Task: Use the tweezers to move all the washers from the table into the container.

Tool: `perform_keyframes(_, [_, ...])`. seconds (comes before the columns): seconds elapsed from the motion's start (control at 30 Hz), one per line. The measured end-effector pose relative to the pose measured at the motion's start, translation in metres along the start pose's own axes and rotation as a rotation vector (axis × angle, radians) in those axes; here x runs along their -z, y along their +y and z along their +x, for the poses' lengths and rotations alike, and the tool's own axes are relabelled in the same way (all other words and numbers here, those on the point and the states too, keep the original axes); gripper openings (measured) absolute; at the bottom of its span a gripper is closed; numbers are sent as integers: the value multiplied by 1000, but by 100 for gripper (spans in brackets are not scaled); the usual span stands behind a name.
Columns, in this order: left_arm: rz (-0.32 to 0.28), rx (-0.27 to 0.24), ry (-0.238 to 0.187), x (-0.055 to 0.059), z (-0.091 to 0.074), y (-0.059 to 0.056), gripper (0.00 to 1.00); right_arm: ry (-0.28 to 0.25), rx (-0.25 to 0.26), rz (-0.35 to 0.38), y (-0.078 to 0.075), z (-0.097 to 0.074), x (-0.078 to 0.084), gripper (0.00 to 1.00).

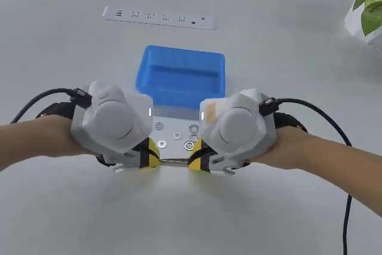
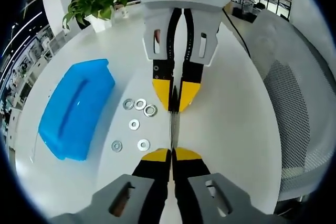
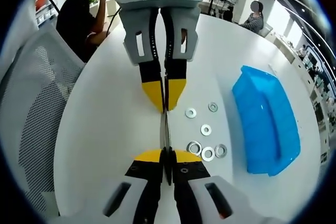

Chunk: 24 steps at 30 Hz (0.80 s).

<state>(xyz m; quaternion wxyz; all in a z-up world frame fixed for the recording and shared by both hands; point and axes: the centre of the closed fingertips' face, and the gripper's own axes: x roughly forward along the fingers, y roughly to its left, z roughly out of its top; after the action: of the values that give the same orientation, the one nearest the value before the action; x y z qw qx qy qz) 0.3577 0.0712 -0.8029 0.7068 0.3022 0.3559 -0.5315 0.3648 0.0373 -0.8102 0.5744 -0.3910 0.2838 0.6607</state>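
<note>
Left tool and right tool, both clenched on the thin silver metal tweezers. Small steel washers lie on the white desk beside the blue plastic container. We judge the tweezers need a firm, level grip before their tips pinch.

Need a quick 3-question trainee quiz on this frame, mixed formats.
1. How many washers lie on the table?
2. True or false: the blue container already holds a washer.
3. What grips the tweezers? A) neither claw B) one claw alone C) the left claw and the right claw, one at each end.
Key: 1) six; 2) false; 3) C.
</note>
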Motion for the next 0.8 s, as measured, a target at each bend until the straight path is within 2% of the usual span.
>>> perform_keyframes(0.03, [20, 5, -1, -1, -3, -2, 4, 4, -2, -23, 2, 0, -1, 7])
perform_keyframes(0.07, [16, 19, 2, -2, -7, -5, 4, 1, -1, -39, 4, 1, -2, 7])
perform_keyframes(0.1, [15, 17, 1, -2, -10, -4, 4, -17, 21, -78, 2, 0, -5, 7])
perform_keyframes(0.23, [30, 11, -10, -6, -22, -5, 4, -78, 35, -33, 3, -2, -10, 7])
perform_keyframes(0.4, [54, -6, -18, -11, -34, -5, 4, -128, 62, -49, 2, -4, -18, 7])
perform_keyframes(0.57, [51, -11, -31, -15, -43, -5, 4, -187, 72, -49, 2, -5, -24, 7])
perform_keyframes(0.73, [53, -4, -43, -18, -45, -6, 4, -220, 81, -76, 4, -6, -27, 7])
perform_keyframes(0.8, [53, -3, -46, -20, -47, -5, 4, -228, 82, -66, 3, -7, -27, 7])
